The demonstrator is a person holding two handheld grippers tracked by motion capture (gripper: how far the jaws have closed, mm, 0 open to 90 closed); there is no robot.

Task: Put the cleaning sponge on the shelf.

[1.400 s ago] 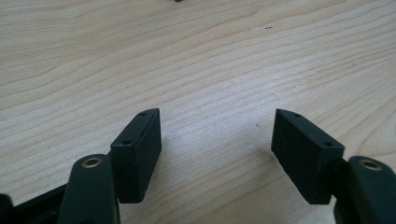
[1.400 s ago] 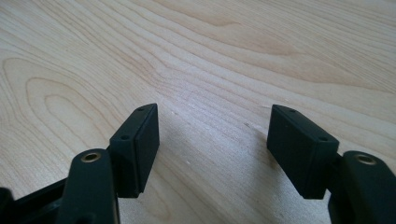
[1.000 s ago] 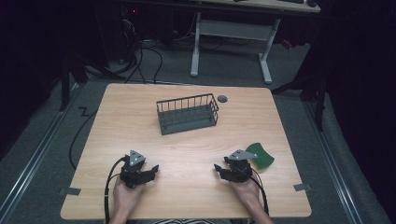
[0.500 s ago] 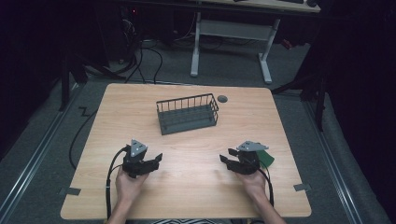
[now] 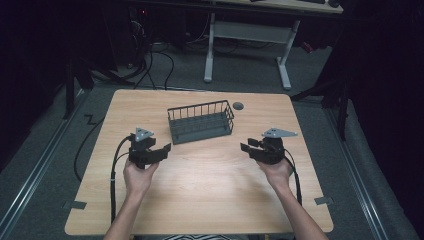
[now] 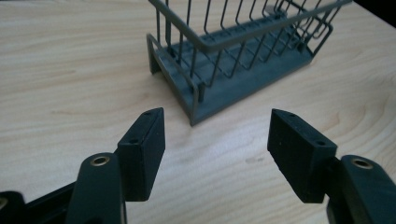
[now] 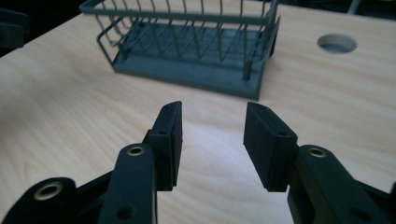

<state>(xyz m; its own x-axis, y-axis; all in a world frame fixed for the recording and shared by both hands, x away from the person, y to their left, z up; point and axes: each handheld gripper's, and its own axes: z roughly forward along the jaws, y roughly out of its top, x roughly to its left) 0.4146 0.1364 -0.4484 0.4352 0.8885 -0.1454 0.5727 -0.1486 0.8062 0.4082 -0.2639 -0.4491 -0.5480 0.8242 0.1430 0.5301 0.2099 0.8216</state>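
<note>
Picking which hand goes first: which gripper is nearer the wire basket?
Left. The left gripper sits just off the basket's near-left corner; the right gripper is farther, off its near-right corner. Both jaws are empty.

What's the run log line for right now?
left tongs: open, empty | right tongs: open, empty, just closing | wire basket: between them, untouched

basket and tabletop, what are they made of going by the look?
Basket: seemingly thin metal wire with a matte dark grey coating, on a flat base that may be plastic or sheet metal; the bars are slim and evenly bent. Tabletop: light wood-grain surface, probably laminate over board, smooth with a soft sheen; solid wood can't be ruled out.
</note>
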